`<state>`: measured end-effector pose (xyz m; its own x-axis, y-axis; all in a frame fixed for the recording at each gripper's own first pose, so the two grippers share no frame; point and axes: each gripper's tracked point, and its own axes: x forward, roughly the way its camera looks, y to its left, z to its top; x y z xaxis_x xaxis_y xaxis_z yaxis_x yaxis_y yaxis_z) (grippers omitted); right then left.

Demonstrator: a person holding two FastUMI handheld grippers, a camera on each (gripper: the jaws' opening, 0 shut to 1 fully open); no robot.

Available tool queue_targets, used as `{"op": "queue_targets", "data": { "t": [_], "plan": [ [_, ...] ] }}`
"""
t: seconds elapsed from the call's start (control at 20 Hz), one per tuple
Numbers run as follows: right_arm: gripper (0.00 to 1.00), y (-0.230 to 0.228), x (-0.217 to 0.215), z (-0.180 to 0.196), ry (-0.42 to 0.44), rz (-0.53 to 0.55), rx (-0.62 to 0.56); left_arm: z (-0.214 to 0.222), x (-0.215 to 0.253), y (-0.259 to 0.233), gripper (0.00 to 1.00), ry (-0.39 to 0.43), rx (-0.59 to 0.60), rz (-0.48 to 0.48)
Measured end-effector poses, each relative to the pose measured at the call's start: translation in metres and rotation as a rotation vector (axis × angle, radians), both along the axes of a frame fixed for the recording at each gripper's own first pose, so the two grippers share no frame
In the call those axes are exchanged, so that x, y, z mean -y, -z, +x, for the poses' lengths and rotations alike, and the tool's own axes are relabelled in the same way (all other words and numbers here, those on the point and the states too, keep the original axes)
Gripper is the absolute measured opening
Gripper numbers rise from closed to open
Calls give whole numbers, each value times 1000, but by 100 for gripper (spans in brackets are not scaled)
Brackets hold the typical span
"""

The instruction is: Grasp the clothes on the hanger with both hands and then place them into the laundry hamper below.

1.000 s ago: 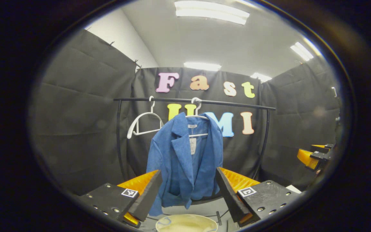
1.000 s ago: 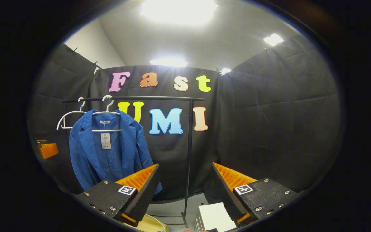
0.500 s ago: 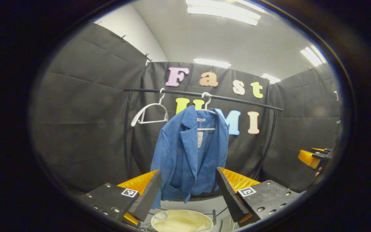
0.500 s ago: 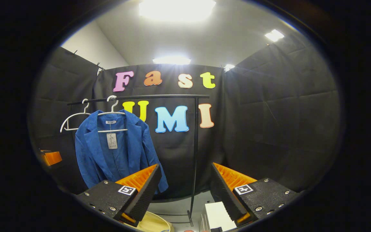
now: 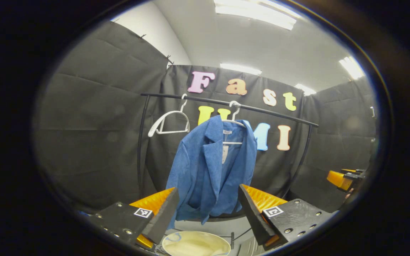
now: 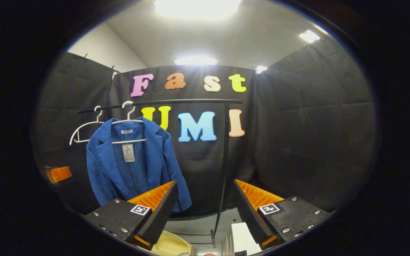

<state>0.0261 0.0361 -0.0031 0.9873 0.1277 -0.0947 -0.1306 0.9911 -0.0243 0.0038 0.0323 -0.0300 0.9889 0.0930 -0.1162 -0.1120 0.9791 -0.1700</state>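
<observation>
Both grippers, left (image 5: 208, 209) and right (image 6: 203, 206), are wide open and empty, facing the blue jacket (image 5: 212, 170) ahead; approach stage, next they need to close in on its shoulders.

blue jacket (image 5: 212, 167) | on white hanger (image 5: 234, 122) | cream hamper (image 5: 196, 244) below

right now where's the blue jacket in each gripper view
Left gripper view: the blue jacket hangs at the centre, framed between the open fingers of the left gripper.
Right gripper view: it hangs left of centre, above the left finger of the right gripper.
Shared landmark: the empty white hanger on the black rail, just left of the jacket in both views.
</observation>
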Motion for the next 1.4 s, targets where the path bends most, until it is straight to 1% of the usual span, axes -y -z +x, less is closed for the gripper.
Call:
{"op": "queue_targets", "data": {
  "t": [0.15,0.25,0.4,0.5,0.55,0.65,0.7,0.8,0.85,0.9,1.0,1.05,1.1,1.4],
  "plan": [
    [95,-16,-21,18,-41,-24,32,-2,-1,-10,100,5,10,6],
    [95,-27,-43,29,-81,-1,37,2,-3,-22,90,7,29,7],
    [95,-37,-74,45,-151,45,15,16,-10,-39,100,-14,55,-4],
    [95,-45,-80,58,-162,42,25,29,-11,-47,100,-22,59,-16],
    [95,-48,-84,66,-167,43,29,38,-11,-50,96,-27,56,-17],
    [95,-53,-94,84,-185,65,34,55,-9,-55,96,-42,51,-11],
    [95,-56,-100,95,-196,85,36,66,-9,-57,100,-52,46,-4],
    [95,-56,-113,118,-222,125,27,87,-5,-58,100,-74,33,-5],
    [95,-53,-120,131,-239,148,13,98,-2,-55,96,-85,23,-32],
    [95,-50,-127,144,-255,171,-2,109,4,-53,100,-88,24,-67],
    [95,-44,-141,167,-288,203,-24,126,12,-48,100,-100,15,-91],
    [94,-40,-147,176,-310,209,-39,140,13,-41,96,-121,-2,-81],
    [94,-36,-154,184,-337,207,-51,149,12,-39,100,-141,-14,-70],
    [95,2,-202,229,-470,163,-129,207,3,-29,100,-266,-32,-20]
  ]
}}
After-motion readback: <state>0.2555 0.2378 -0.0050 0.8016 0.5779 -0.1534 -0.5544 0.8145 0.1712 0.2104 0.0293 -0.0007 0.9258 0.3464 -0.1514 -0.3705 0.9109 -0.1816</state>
